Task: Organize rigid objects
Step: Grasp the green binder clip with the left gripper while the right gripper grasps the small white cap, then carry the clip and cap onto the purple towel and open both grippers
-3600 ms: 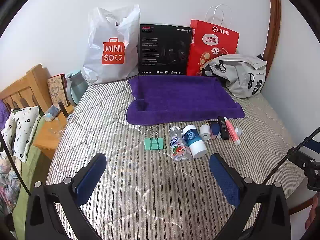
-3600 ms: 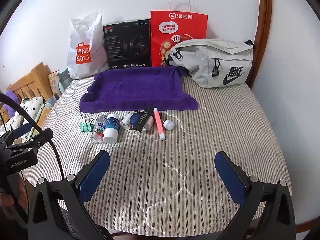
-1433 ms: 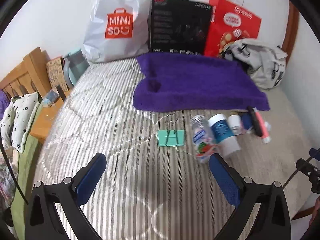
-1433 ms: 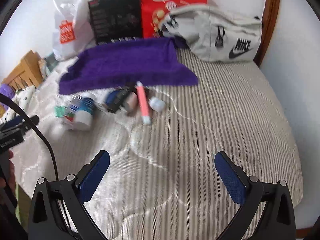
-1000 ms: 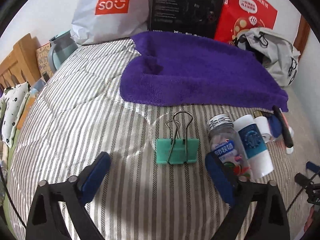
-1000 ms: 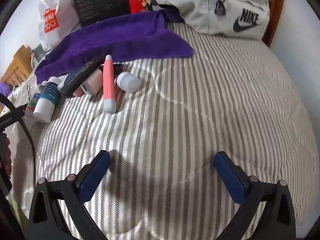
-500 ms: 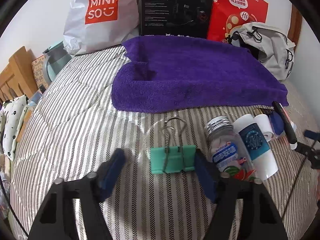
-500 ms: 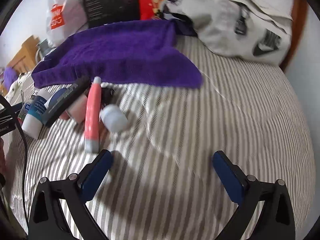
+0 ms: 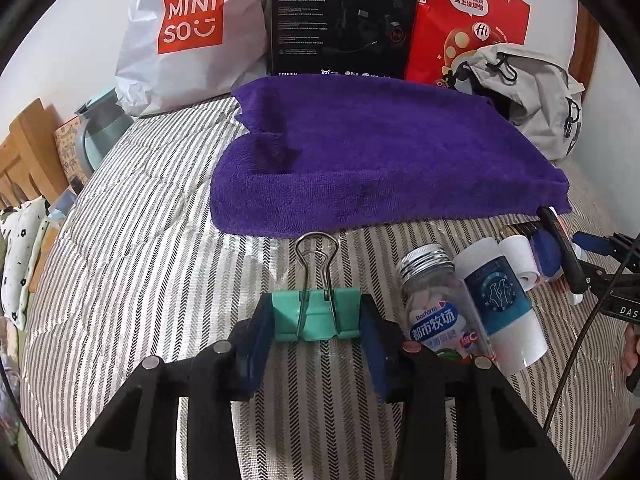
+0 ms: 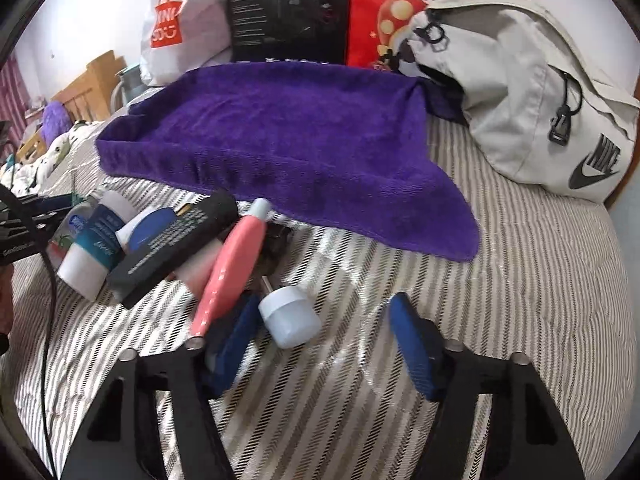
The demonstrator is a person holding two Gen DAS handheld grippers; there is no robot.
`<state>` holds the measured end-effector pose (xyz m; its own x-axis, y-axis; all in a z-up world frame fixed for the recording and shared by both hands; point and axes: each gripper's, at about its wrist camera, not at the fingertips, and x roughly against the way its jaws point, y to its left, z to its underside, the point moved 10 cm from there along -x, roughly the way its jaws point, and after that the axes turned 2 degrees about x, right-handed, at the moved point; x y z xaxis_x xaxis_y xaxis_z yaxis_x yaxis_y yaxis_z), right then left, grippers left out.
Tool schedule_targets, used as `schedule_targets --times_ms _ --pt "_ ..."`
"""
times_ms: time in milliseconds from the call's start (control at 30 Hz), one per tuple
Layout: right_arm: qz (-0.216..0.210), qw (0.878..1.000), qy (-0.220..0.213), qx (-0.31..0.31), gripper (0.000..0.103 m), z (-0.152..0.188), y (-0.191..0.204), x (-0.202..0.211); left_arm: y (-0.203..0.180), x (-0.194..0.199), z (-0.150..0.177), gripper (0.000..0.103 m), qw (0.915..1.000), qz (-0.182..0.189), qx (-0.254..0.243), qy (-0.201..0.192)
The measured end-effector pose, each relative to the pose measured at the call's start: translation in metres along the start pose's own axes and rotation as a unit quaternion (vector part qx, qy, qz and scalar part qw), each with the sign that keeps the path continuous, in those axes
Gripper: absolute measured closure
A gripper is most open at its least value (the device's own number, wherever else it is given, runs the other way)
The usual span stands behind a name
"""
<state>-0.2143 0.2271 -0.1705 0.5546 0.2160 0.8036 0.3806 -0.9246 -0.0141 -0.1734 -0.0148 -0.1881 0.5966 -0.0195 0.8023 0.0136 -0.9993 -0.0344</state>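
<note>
Binder clip (image 9: 316, 314), teal, lies on the striped bed (image 9: 132, 264) between the pads of the left tool (image 9: 316, 338), clenched on its sides. Lifting comes next, likely toward the purple towel (image 9: 372, 160) just ahead, which is bare. Right tool (image 10: 326, 340) is released, straddling a small white jar (image 10: 290, 316); a pink tube (image 10: 232, 268) crowds its left pad.
</note>
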Motion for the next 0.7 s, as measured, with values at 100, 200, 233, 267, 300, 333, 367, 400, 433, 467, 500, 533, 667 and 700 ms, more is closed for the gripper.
schedule_targets --times_ms 100,200,233,267,300,333,367,400,433,467,500,533,667,700 --pt "-0.004 1.0 0.0 0.001 0.069 0.0 0.003 0.004 0.0 0.0 0.0 0.063 1.0 0.004 0.0 0.0" --pt "-0.008 1.0 0.005 -0.003 0.073 0.001 0.004 0.004 0.0 0.0 0.0 0.063 1.0 0.007 0.0 0.002" --pt "-0.011 1.0 0.007 -0.005 0.073 0.001 0.004 0.005 0.0 0.0 0.0 0.063 1.0 0.008 0.001 0.003" --pt "-0.015 1.0 0.009 -0.01 0.073 0.001 0.004 0.005 0.0 0.0 0.0 0.063 1.0 0.009 0.001 0.003" --pt "-0.018 1.0 0.01 -0.016 0.073 0.001 0.003 0.005 0.0 0.0 0.0 0.063 0.9999 0.01 0.002 0.004" --pt "-0.021 0.999 0.007 -0.023 0.073 0.0 0.002 0.006 0.0 0.0 0.001 0.063 0.9999 0.011 0.002 0.004" --pt "-0.024 0.999 0.008 -0.027 0.073 0.0 0.001 0.006 0.001 0.001 0.001 0.063 0.9999 0.012 0.003 0.005" --pt "-0.026 0.999 0.01 -0.031 0.073 0.001 0.001 0.005 0.001 0.001 0.001 0.063 0.9999 0.013 0.004 0.006" --pt "-0.025 0.999 0.007 -0.035 0.073 0.0 -0.001 0.007 0.001 0.002 0.001 0.063 0.9999 0.014 0.005 0.006" --pt "-0.026 0.999 0.009 -0.038 0.073 0.001 -0.003 0.007 0.001 0.002 0.001 0.063 0.9998 0.017 0.006 0.008" --pt "-0.028 0.999 0.012 -0.04 0.073 0.002 -0.003 0.007 0.002 0.004 0.001 0.063 0.9998 0.019 0.008 0.007" --pt "-0.029 0.999 0.01 -0.045 0.073 0.002 -0.005 0.008 0.003 0.005 0.001 0.063 0.9997 0.02 0.01 0.007" --pt "-0.025 0.999 0.011 -0.047 0.073 0.004 -0.01 0.013 0.007 0.01 -0.002 0.063 0.9995 0.026 0.019 0.006" --pt "-0.024 0.998 0.007 -0.049 0.073 0.003 -0.011 0.015 0.008 0.012 -0.003 0.063 0.9994 0.028 0.021 0.006"
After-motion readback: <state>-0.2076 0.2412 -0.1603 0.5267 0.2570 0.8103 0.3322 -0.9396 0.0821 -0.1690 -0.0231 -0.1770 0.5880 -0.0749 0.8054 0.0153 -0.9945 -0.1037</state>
